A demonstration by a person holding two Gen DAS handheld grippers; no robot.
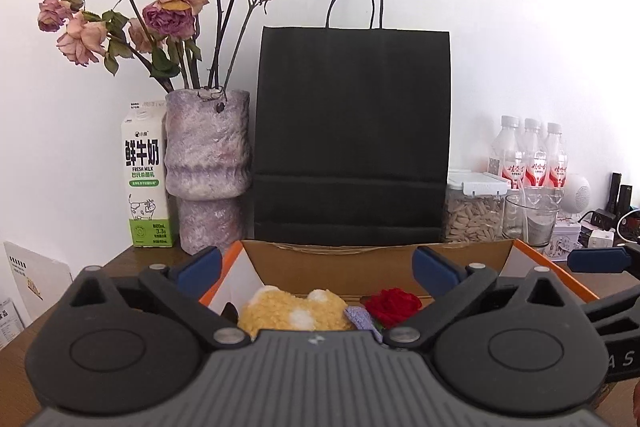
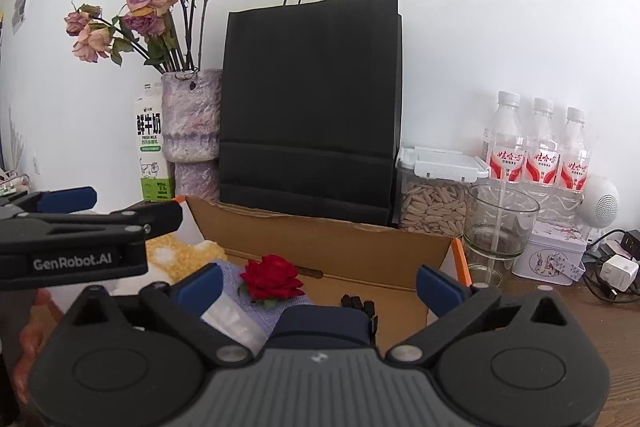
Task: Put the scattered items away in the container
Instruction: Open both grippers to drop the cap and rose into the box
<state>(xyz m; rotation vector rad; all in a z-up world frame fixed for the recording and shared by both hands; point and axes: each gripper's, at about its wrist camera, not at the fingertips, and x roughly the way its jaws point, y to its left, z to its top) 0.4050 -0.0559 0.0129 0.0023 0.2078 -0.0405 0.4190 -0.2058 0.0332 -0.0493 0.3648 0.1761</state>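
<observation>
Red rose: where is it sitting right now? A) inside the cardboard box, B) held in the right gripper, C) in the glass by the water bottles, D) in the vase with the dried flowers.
A: the red rose lies inside the cardboard box, beside the yellow knitted piece, and both the left gripper and the right gripper are open and empty.
</observation>
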